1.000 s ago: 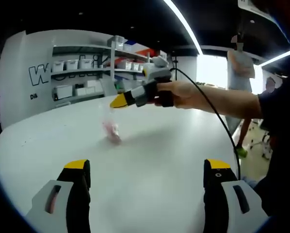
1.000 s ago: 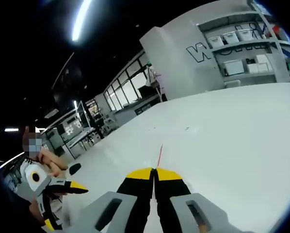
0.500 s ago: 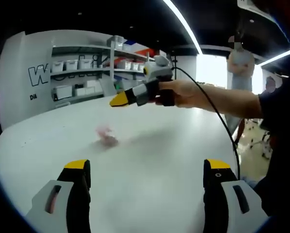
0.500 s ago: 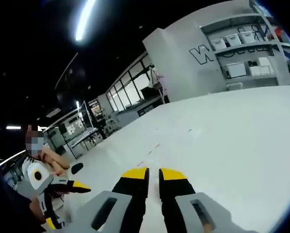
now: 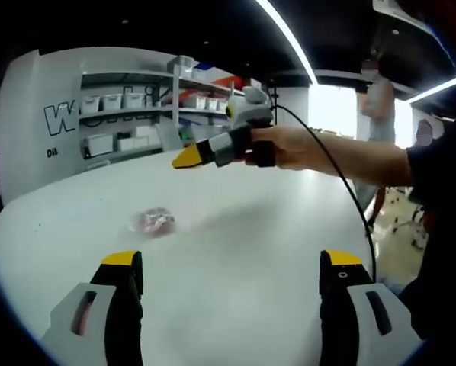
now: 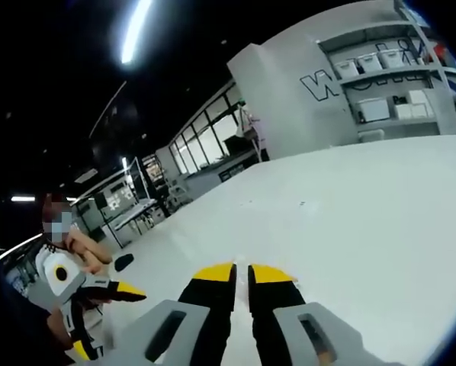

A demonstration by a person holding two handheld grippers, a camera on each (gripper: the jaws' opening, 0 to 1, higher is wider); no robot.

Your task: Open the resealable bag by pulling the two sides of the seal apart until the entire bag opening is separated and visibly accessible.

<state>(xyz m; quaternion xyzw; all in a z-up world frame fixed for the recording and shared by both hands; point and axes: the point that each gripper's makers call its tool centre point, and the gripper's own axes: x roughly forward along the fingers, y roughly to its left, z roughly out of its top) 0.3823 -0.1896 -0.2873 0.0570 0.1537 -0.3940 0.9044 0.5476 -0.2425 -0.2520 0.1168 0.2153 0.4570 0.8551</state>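
From the left gripper view I log the left tongs with jaws standing wide apart over the near part of the white worktop, holding nothing. The resealable bag lies flat on the worktop beyond the left jaw, left of centre, apart from both tongs; it reads as a small clear pouch with pinkish contents, too blurred for me to judge the state of its seal. Above and to the right of the bag, the right tongs hang in the air over the worktop, carried by a hand reaching in from the right, with a black cable trailing back along the arm. Their yellow tips show as a single wedge from this side.

In the right gripper view I see the right tongs with a narrow gap between the yellow-tipped jaws and nothing between them, pointing across bare worktop. The left tongs enter at the lower left. Wall shelves with white bins stand at the far side of the room.
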